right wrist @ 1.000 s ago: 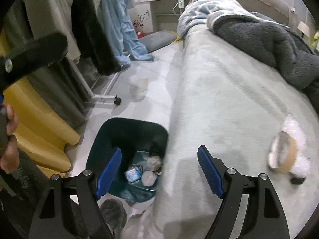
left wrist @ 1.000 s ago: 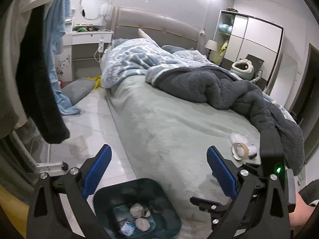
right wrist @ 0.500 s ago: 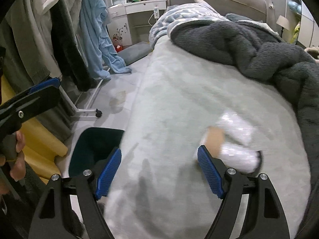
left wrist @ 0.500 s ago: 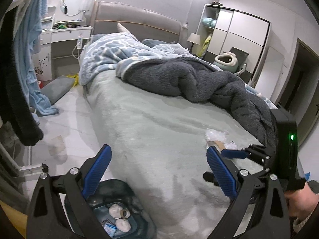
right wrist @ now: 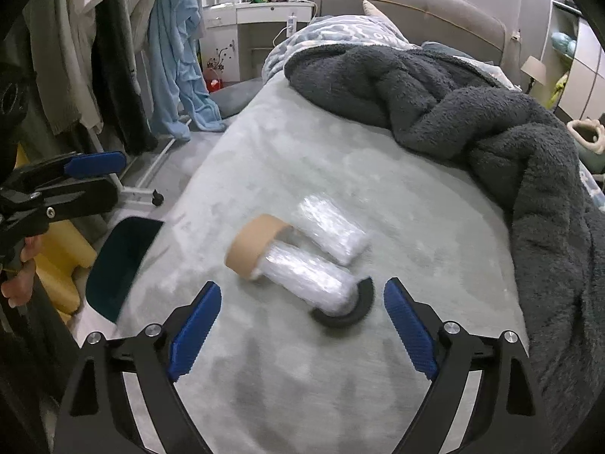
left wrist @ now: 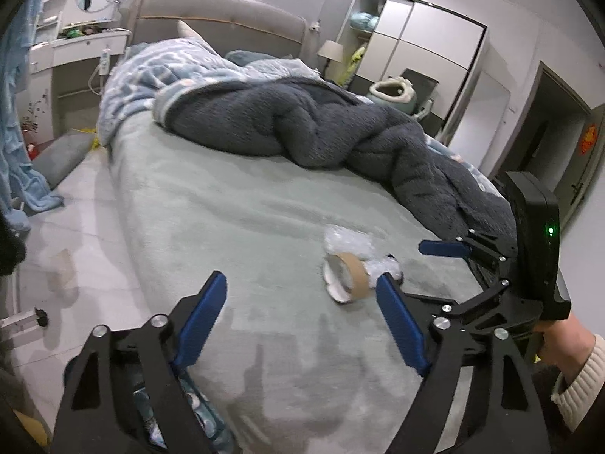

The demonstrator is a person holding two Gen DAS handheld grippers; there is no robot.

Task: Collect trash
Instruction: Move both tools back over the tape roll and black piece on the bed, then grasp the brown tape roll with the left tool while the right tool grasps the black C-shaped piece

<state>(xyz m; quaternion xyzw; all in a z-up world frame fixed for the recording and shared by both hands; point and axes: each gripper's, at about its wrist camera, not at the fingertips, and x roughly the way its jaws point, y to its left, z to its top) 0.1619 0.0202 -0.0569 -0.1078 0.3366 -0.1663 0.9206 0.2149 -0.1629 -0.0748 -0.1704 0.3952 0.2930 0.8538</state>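
Both jaws gape empty over the pale green bed (right wrist: pixel 264 159) in a cluttered bedroom.

Both jaws gape empty: the left hand-held gripper (left wrist: pixel 302 323) has just been closing, the right hand-held gripper (right wrist: pixel 302 331) opening, seemingly angled downward.

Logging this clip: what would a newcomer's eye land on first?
A brown cardboard tape ring beside two clear crinkled plastic wraps on the pale green bedspread, ahead of the open right gripper. Behind them sprawls a dark grey fleece blanket.
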